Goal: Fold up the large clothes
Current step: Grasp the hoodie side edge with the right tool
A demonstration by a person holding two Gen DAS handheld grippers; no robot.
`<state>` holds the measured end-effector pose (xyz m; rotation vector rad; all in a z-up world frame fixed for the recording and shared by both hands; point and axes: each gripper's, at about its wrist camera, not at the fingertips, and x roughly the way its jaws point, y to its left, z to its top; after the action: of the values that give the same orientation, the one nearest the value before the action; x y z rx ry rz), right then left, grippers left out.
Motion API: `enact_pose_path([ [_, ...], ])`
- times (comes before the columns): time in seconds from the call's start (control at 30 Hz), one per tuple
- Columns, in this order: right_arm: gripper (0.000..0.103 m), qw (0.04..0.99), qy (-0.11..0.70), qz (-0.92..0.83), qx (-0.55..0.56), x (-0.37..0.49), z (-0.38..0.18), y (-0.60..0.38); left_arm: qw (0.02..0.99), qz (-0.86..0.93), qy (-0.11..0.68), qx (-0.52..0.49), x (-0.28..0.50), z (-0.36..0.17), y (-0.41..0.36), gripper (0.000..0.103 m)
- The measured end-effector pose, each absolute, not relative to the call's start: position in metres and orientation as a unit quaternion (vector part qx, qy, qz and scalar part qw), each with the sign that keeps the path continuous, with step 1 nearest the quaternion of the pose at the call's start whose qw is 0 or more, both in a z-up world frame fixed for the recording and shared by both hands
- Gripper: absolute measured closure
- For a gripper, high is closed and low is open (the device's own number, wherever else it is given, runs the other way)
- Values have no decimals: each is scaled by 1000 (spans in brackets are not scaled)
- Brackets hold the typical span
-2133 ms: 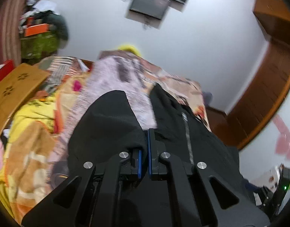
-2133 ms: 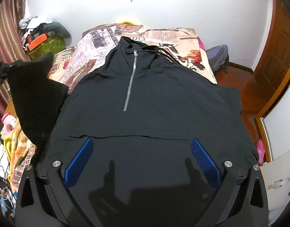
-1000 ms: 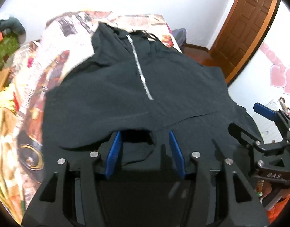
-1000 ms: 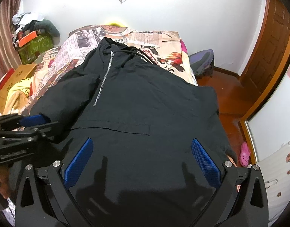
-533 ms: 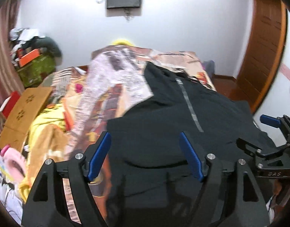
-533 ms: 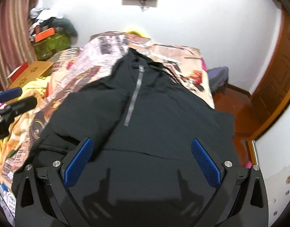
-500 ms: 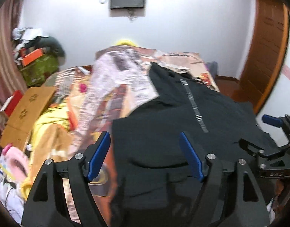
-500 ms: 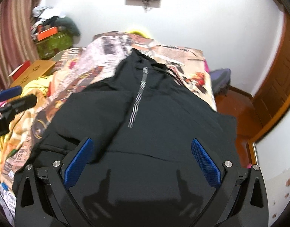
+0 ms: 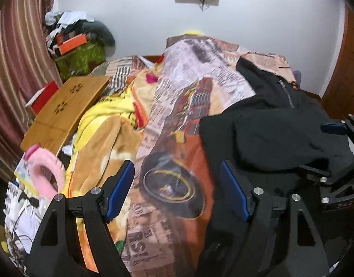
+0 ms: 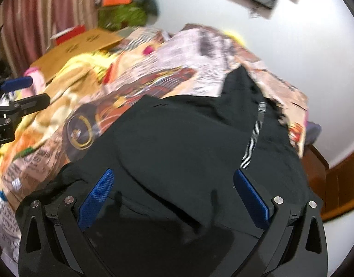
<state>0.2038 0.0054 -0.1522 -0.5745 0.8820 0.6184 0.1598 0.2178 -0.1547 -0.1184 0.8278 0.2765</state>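
Observation:
A black hooded jacket (image 10: pixel 188 150) with a silver zipper (image 10: pixel 253 136) lies face up on a bed with a newspaper-print bedspread (image 9: pixel 177 138). One sleeve (image 9: pixel 276 138) is folded across its front. My left gripper (image 9: pixel 177 189) is open with nothing between its fingers. It hovers over the bedspread just left of the jacket's edge. My right gripper (image 10: pixel 173 196) is open over the jacket's lower front and grips nothing. Each gripper shows at the edge of the other's view: the right gripper (image 9: pixel 326 149) and the left gripper (image 10: pixel 22 93).
A yellow and tan blanket (image 9: pixel 107 124) is bunched on the bed's left side. Beyond it are a wooden lap table (image 9: pixel 66 108), a pink fluffy slipper (image 9: pixel 45 173), a striped curtain (image 9: pixel 17 64) and a pile of clutter (image 9: pixel 82 46). A wooden door (image 9: pixel 345 73) stands right.
The left gripper let go of the black sleeve on the jacket's front, opened wide and swung left over the bedspread. The right gripper stayed open, rolled and shifted left.

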Motion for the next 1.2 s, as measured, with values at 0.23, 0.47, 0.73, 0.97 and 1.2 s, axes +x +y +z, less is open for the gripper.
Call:
enact_pose_path([
  [0.23,2,771,459,319,-303,210,-190,45,893,136,421,-80,153,-177,228,27],
  [0.47,15,754,474,311,-330,218,-212,65,881,135,438,-115,148,-195,233,27],
  [0.73,62,760,455,309,-347,221,-220,66,873,136,452,-124,145,-203,231,27],
  [0.97,85,786,429,317,-313,218,-195,52,876,129,451,-112,149,-194,218,27],
  [1.2,86,846,378,290,-239,229,-133,4,881,115,447,-102,159,-184,200,27],
])
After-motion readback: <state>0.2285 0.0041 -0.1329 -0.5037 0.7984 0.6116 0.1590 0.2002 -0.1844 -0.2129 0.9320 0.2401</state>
